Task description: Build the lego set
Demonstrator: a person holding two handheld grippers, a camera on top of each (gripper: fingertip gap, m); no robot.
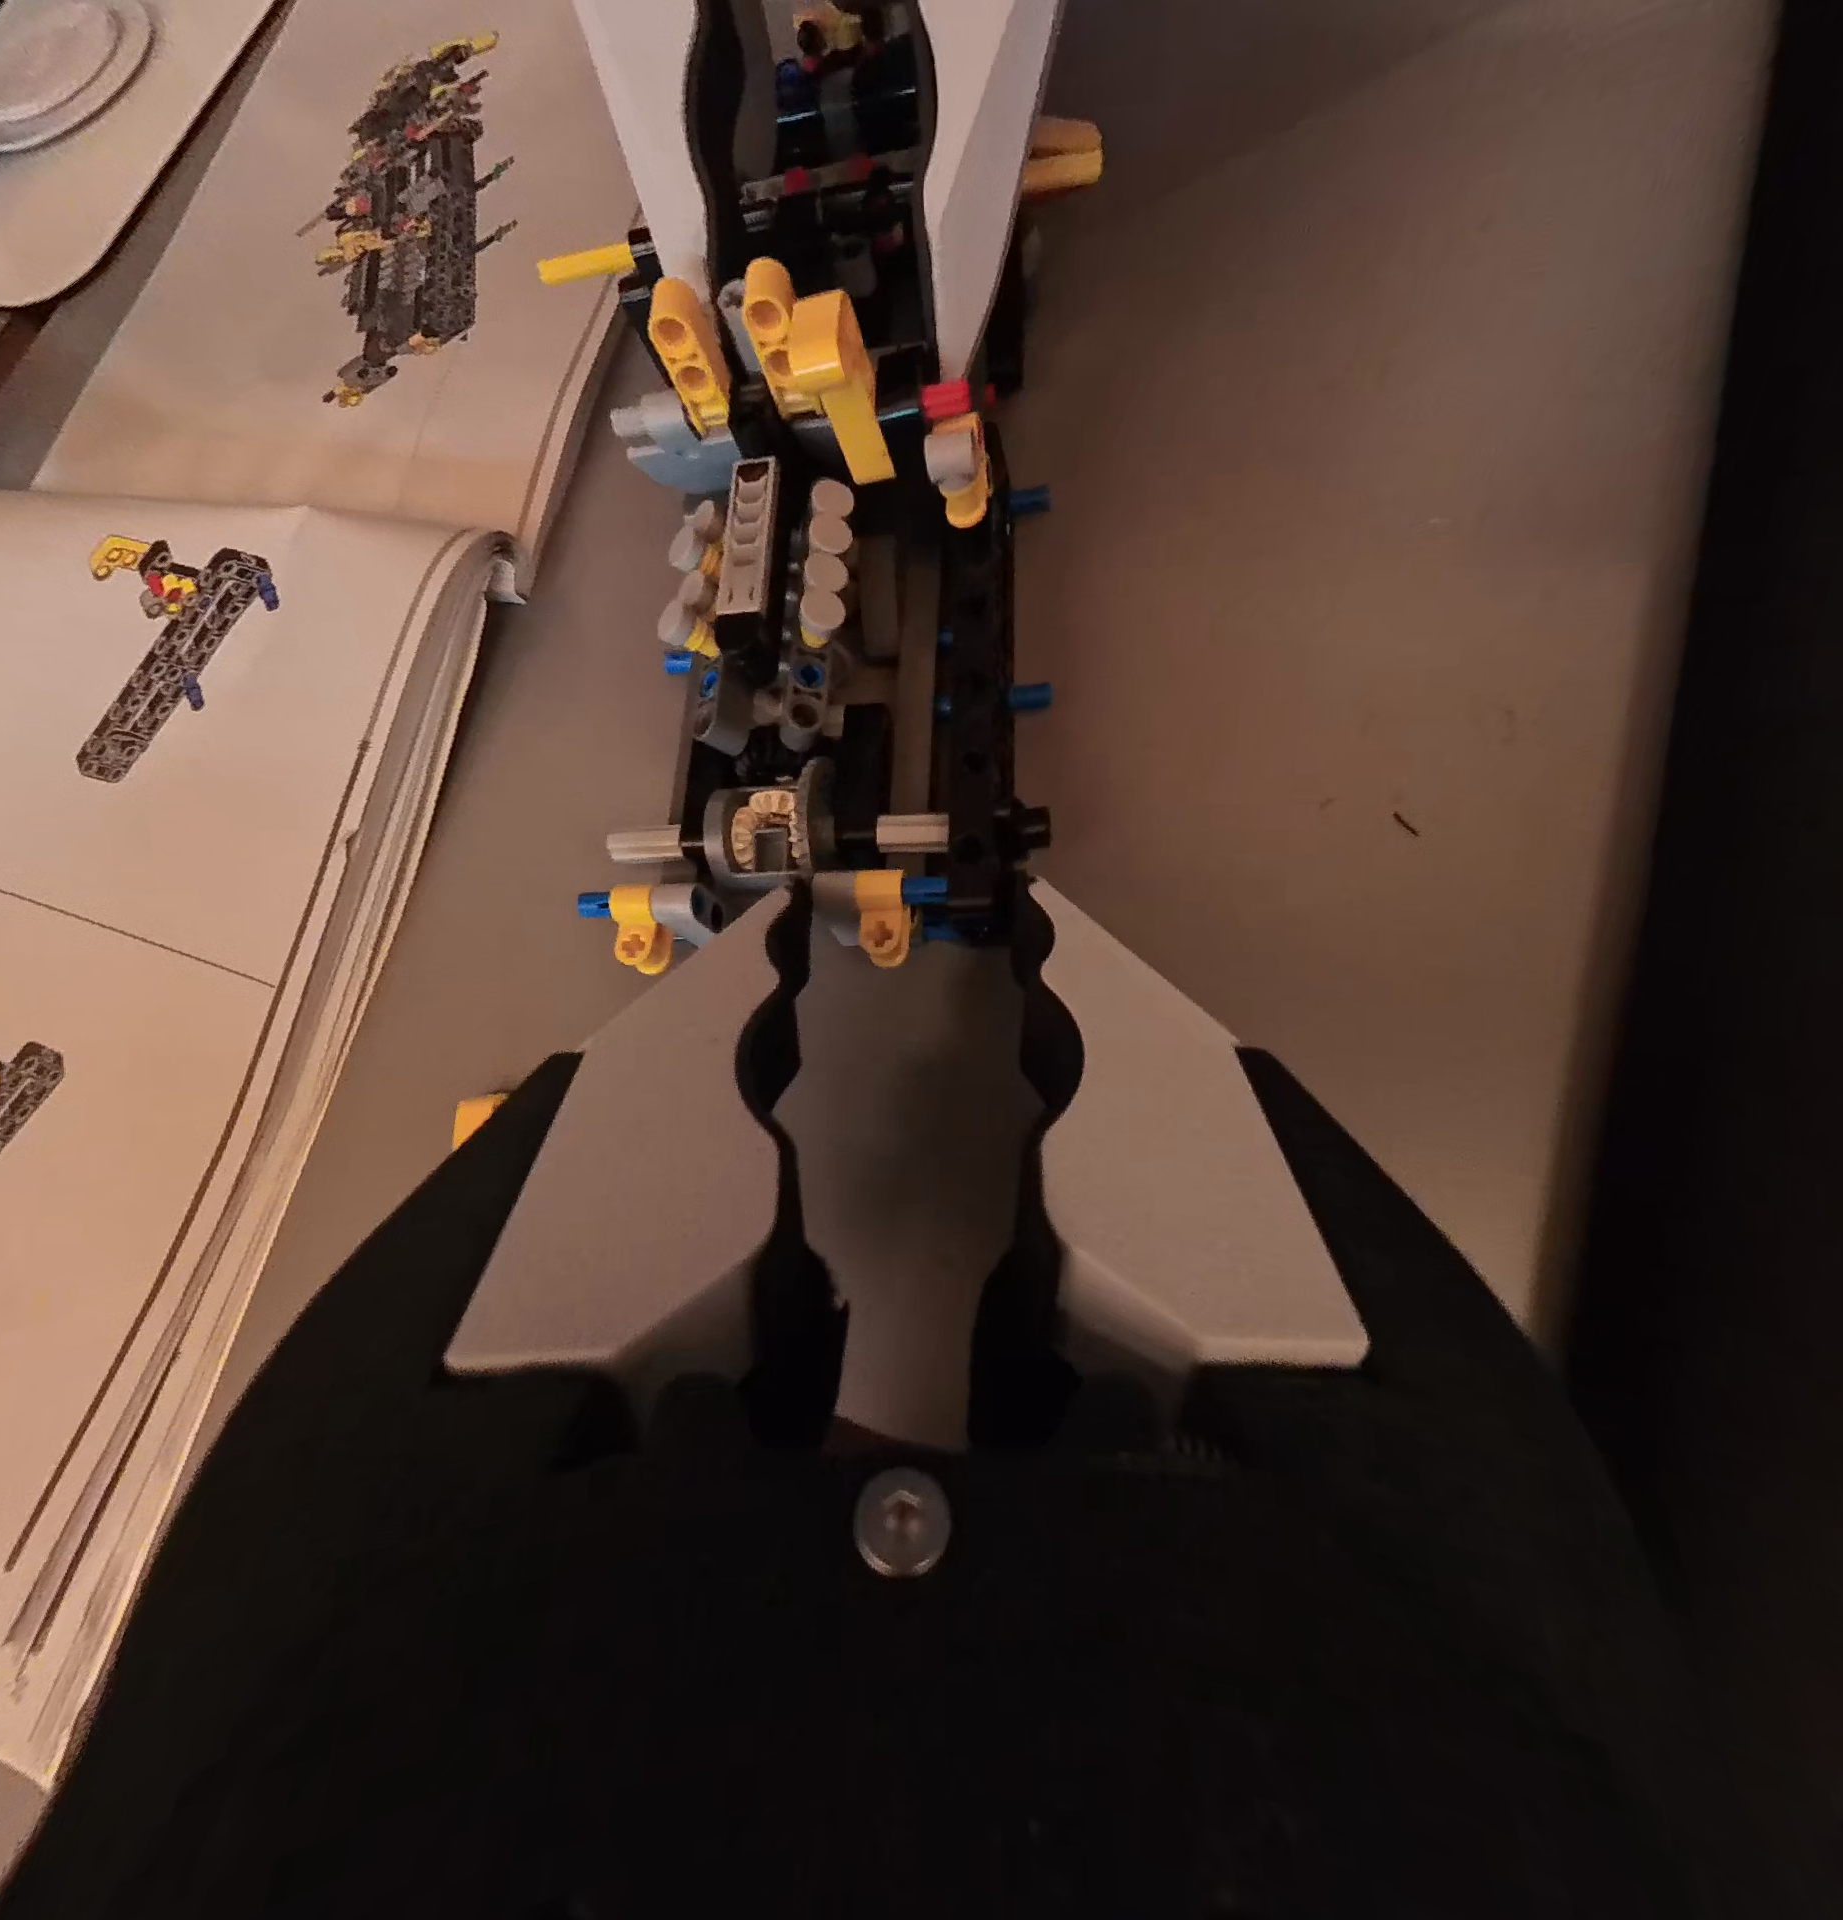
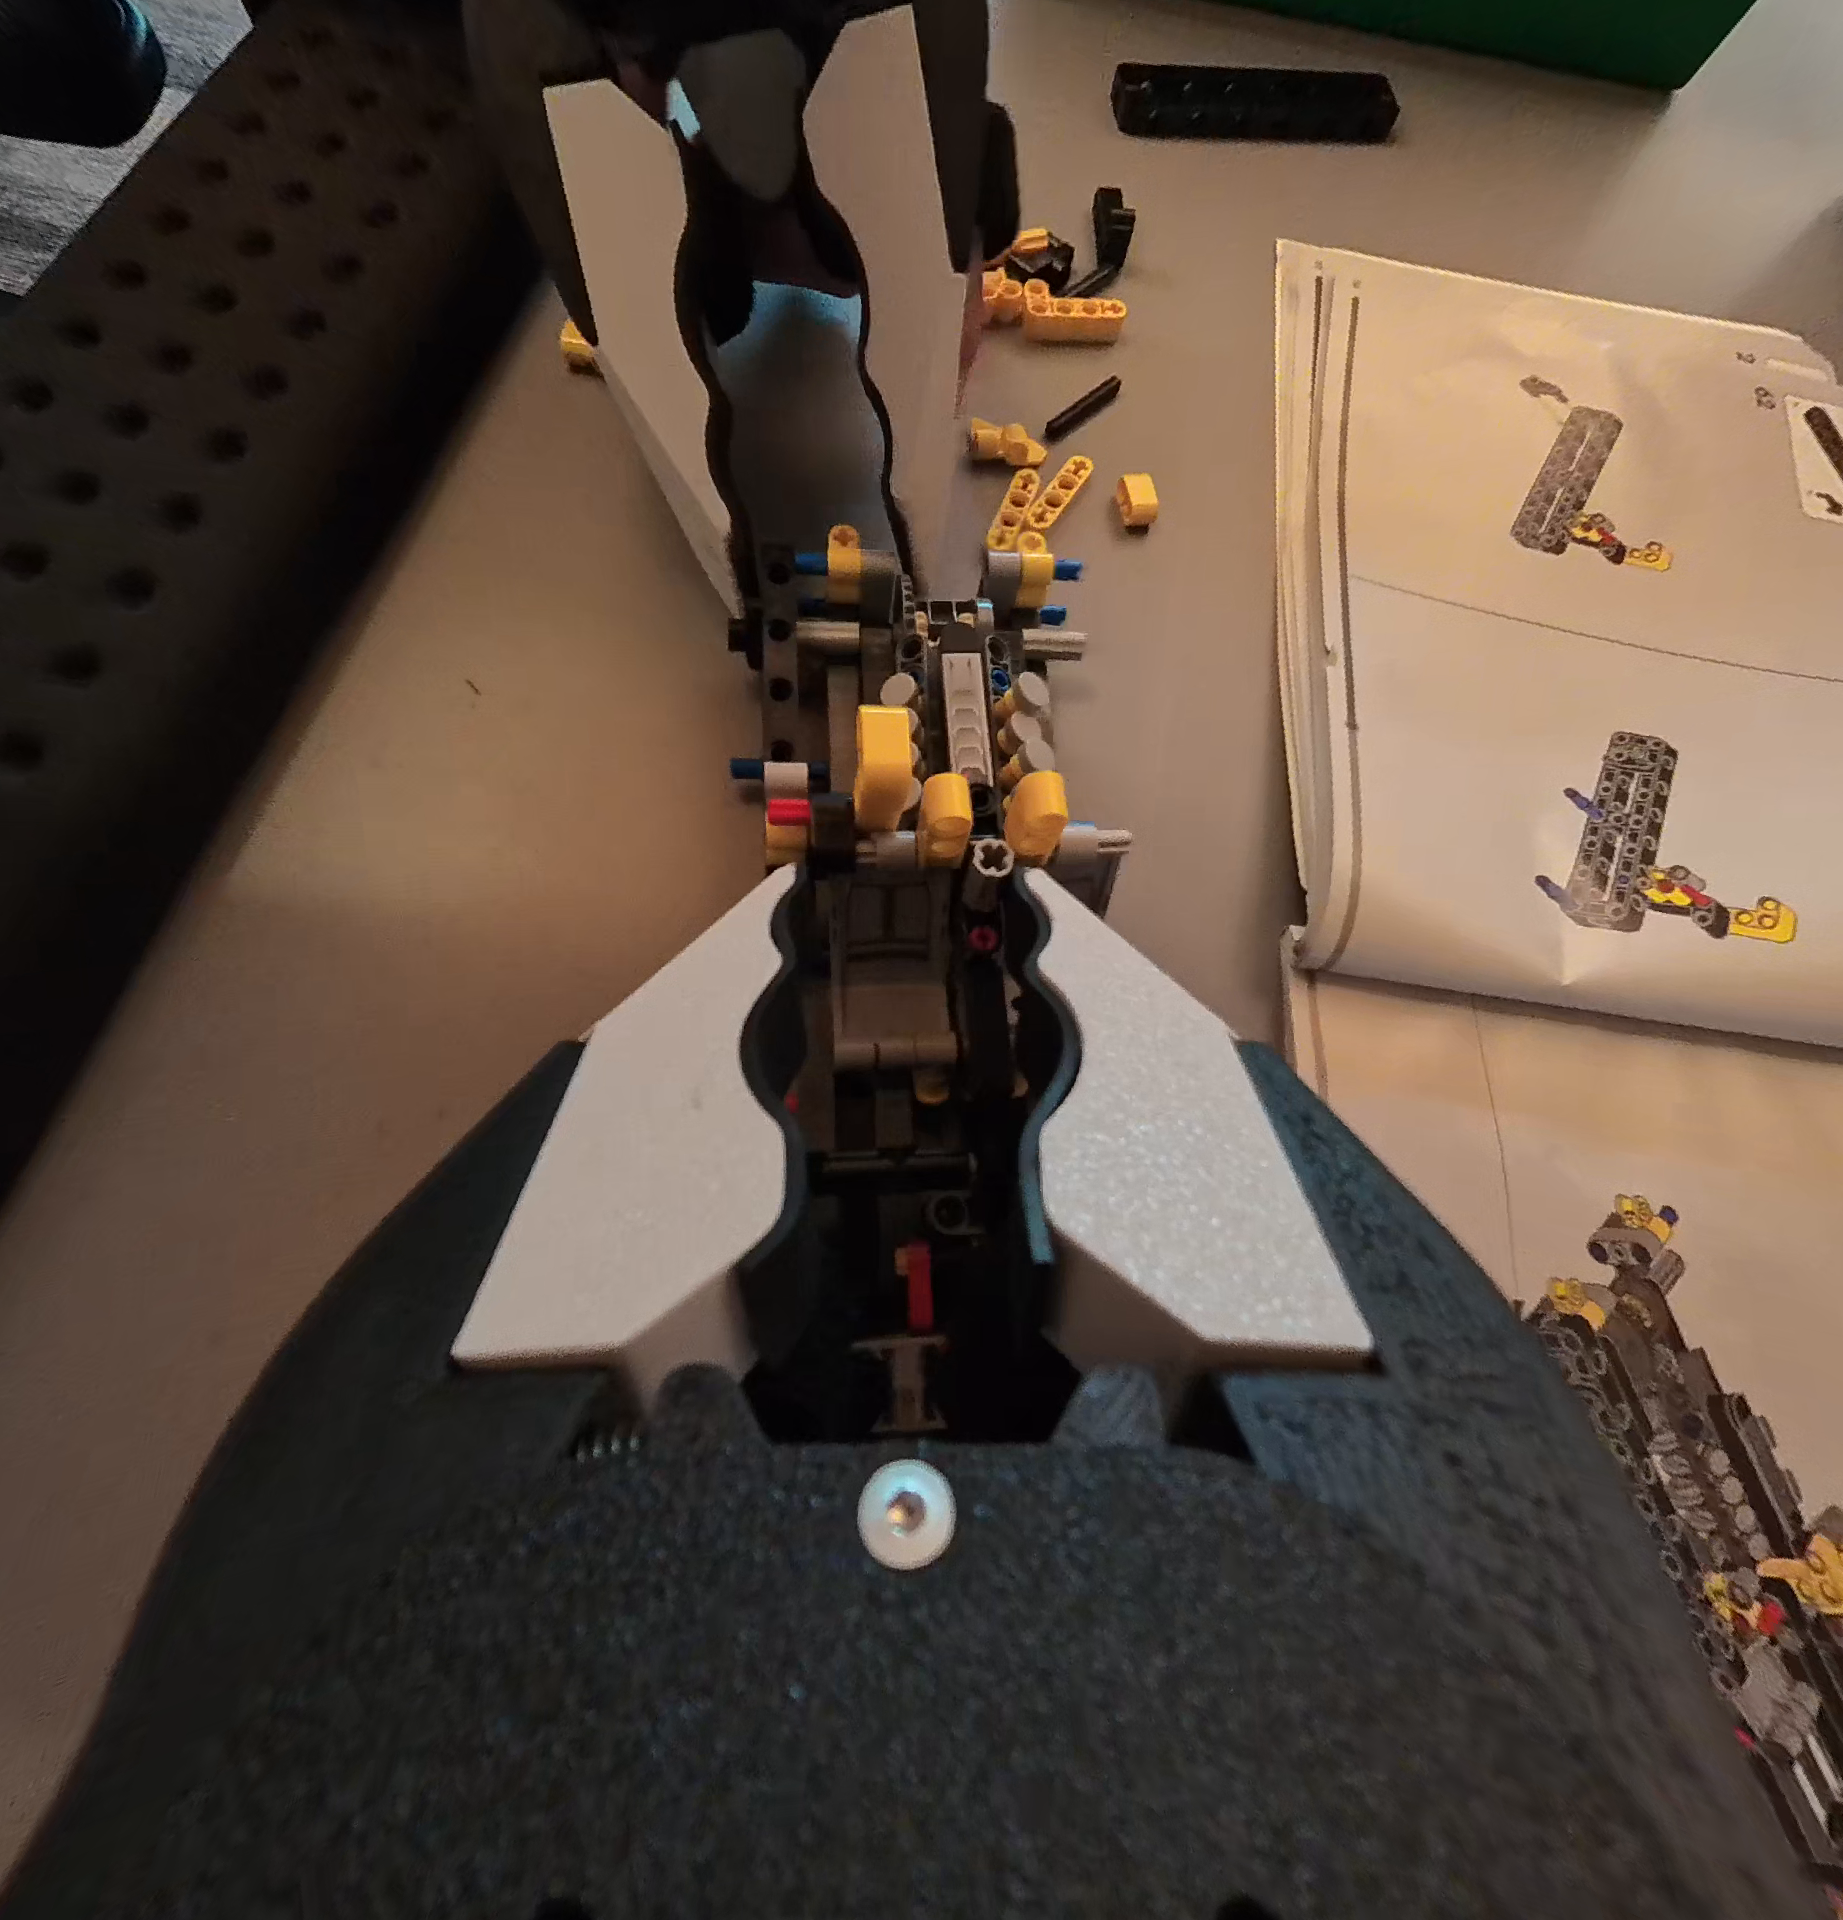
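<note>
A long lego assembly (image 1: pixel 844 644) of black beams with yellow, grey, blue and red parts lies lengthwise between my two grippers on the beige table (image 1: pixel 1260 675). My left gripper (image 1: pixel 906 899) has its white fingertips on either side of the near end, by the yellow connectors and the black side beam. It shows from the far side in the right wrist view (image 2: pixel 839 582). My right gripper (image 2: pixel 906 878) is shut on the other end of the assembly (image 2: pixel 896 997), which sits deep between its fingers. It also shows at the top of the left wrist view (image 1: pixel 829 312).
An open instruction booklet (image 1: pixel 169 831) lies left of the assembly; it is on the right in the right wrist view (image 2: pixel 1571 675). Loose yellow pieces (image 2: pixel 1052 488) and a black beam (image 2: pixel 1255 102) lie beyond. A black perforated board (image 2: pixel 169 416) borders the table's other side. Tip to tip, the grippers are about 9 centimetres apart. The black beam (image 2: pixel 1255 102) is about 25 centimetres from my left fingertips.
</note>
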